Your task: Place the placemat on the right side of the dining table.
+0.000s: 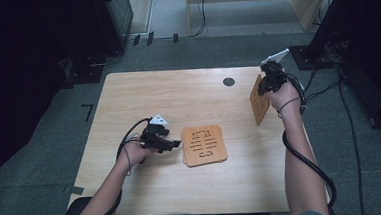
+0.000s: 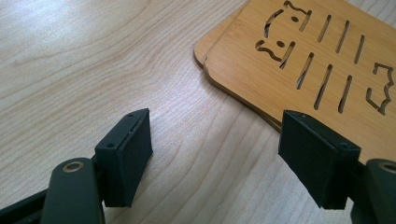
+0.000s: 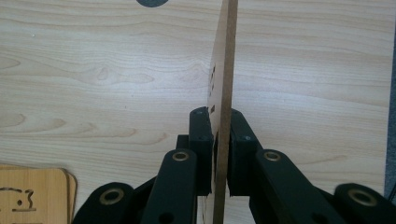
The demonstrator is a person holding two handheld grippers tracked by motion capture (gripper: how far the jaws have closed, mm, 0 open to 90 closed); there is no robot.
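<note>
At table's right edge, right gripper [image 1: 266, 85] holds wooden coaster [image 1: 259, 105] upright on edge — jaws pinching board from both sides, seen edge-on in right gripper view [image 3: 223, 70]. Near table [image 1: 177, 93] centre, stack of coasters [image 1: 204, 145] lies flat, cut-out slots facing up. Left gripper [image 1: 173, 144] just beside stack's left edge, jaws spread wide, nothing between them — one pad over stack's corner [image 2: 299, 56]. Dark round hole [image 1: 229, 81] in tabletop near far edge.

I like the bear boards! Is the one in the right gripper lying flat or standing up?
Standing up on edge. The right gripper pinches the wooden board, which shows edge-on above the table.
</note>
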